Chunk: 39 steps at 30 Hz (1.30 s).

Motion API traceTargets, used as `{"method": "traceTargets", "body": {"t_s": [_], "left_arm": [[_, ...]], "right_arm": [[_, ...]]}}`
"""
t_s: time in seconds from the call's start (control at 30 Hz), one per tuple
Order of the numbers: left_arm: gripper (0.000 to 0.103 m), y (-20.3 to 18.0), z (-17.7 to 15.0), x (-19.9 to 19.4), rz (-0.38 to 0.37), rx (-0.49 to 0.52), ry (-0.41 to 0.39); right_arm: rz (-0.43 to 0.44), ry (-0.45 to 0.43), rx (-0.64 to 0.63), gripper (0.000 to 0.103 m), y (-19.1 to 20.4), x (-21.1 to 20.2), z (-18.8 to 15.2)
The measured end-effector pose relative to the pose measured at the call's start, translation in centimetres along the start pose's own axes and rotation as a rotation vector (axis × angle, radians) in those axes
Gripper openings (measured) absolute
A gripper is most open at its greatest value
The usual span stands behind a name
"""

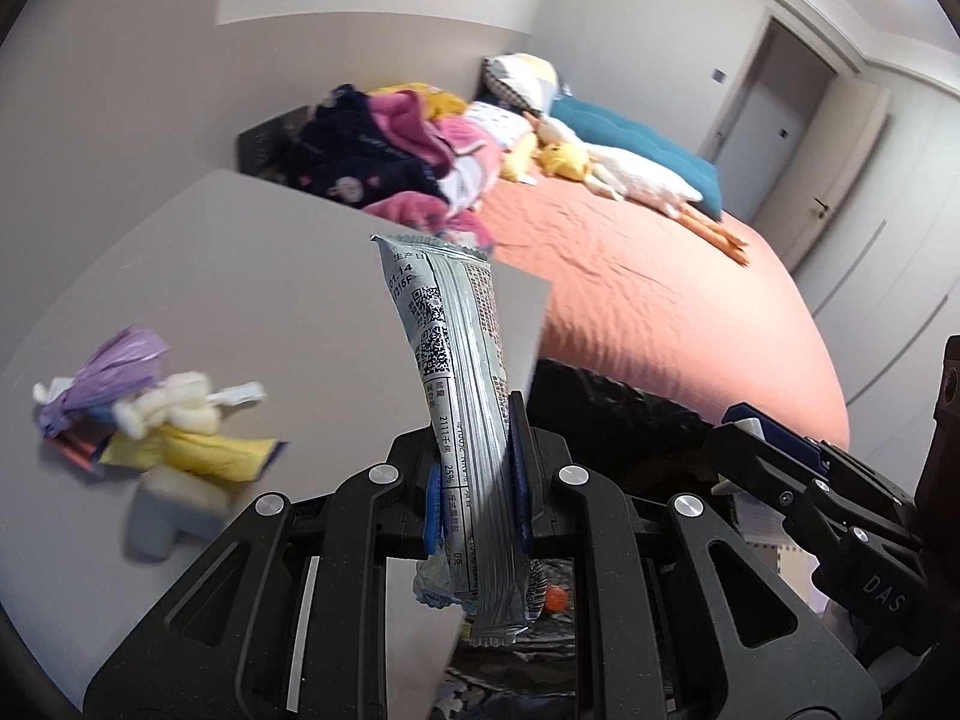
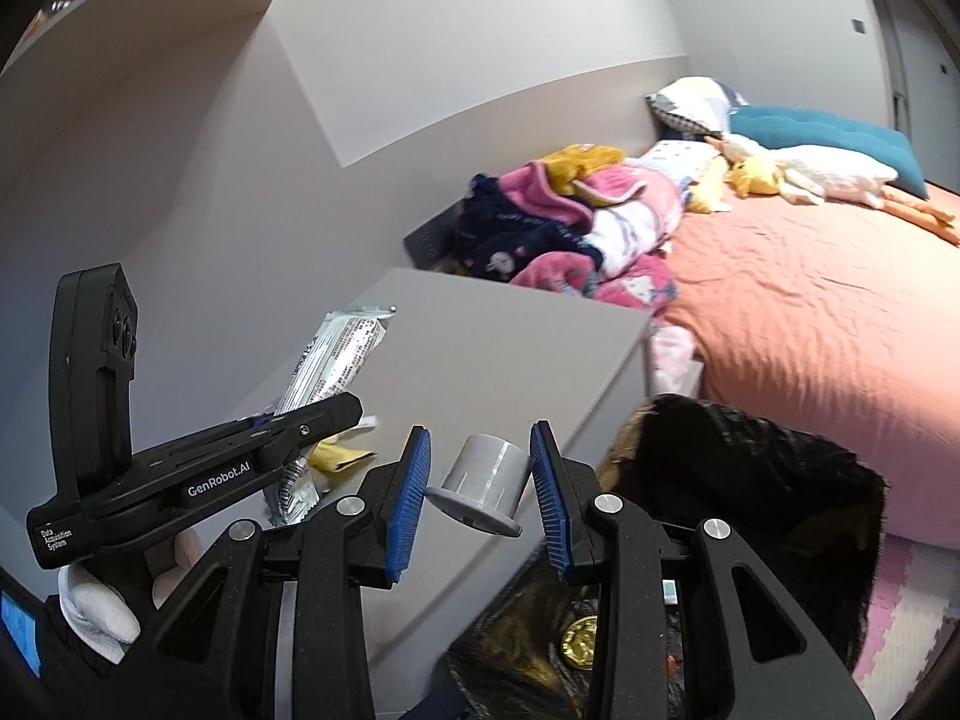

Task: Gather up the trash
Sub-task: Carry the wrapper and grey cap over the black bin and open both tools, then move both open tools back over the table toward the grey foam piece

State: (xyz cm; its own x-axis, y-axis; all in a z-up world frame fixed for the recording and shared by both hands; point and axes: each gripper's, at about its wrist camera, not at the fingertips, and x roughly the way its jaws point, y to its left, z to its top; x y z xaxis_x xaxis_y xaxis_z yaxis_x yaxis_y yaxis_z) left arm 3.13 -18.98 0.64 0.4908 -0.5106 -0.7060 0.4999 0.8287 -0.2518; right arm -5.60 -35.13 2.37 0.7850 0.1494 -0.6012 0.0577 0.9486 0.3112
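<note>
Left wrist view
Left hand-held gripper (image 1: 477,480): pressed together on a silver snack wrapper (image 1: 456,396), which stands up between the blue pads above the table's near edge.
Wrapper print: square scan codes, a date fragment "01.14", "2111" and "25%" in a small table; the rest is Chinese text too small to read.
Table (image 1: 240,264): grey; near its left edge lies a blurred litter heap (image 1: 144,414) of a purple wrapper, white tissue, a yellow packet and a grey block.
Black trash bag (image 1: 600,414): open, off the table's right edge, beside the bed (image 1: 690,312) with its orange cover.
Right hand-held gripper (image 1: 741,447): enters from the right; its arm reads "DAS".

Right wrist view
Right hand-held gripper (image 2: 480,495): pinches a small grey flanged cap (image 2: 483,483) between its blue pads, over the table's right edge.
Left hand-held gripper (image 2: 267,420): at the left, marked "GenRobot.AI" and "Data Acquisition System", holding the silver snack wrapper (image 2: 339,354).
Black trash bag (image 2: 744,480): mouth open below and to the right, something gold inside.
</note>
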Motion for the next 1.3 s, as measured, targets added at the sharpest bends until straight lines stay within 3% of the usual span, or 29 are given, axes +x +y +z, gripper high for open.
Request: {"method": "traceTargets", "body": {"t_s": [0.83,0.9,0.93,0.97,1.0,1.03,1.3], "left_arm": [[0.018,-10.4,0.4,5.0,-0.167,0.175,0.083],[0.036,-10.9,0.2,5.5,-0.182,0.187,0.113],[0.078,-11.0,0.2,5.7,-0.18,0.188,0.129],[0.096,-11.2,0.1,6.0,-0.167,0.188,0.138],[0.096,-11.4,0.0,5.8,-0.161,0.192,0.124],[0.096,-11.5,-0.1,5.8,-0.159,0.201,0.117],[0.096,-11.2,0.0,5.7,-0.129,0.209,0.106]], "right_arm": [[-0.145,-0.087,0.104,0.036,-8.4,-5.6,0.0],[-0.152,-0.101,0.12,0.04,-8.8,-6.1,0.1],[-0.17,-0.111,0.132,0.054,-9.1,-6.5,0.1],[-0.202,-0.13,0.142,0.061,-9.3,-6.9,0.1],[-0.224,-0.148,0.148,0.07,-9.5,-7.2,0.2],[-0.234,-0.167,0.153,0.072,-9.7,-7.6,0.2],[-0.23,-0.174,0.18,0.073,-10.7,-7.7,0.2]]}}
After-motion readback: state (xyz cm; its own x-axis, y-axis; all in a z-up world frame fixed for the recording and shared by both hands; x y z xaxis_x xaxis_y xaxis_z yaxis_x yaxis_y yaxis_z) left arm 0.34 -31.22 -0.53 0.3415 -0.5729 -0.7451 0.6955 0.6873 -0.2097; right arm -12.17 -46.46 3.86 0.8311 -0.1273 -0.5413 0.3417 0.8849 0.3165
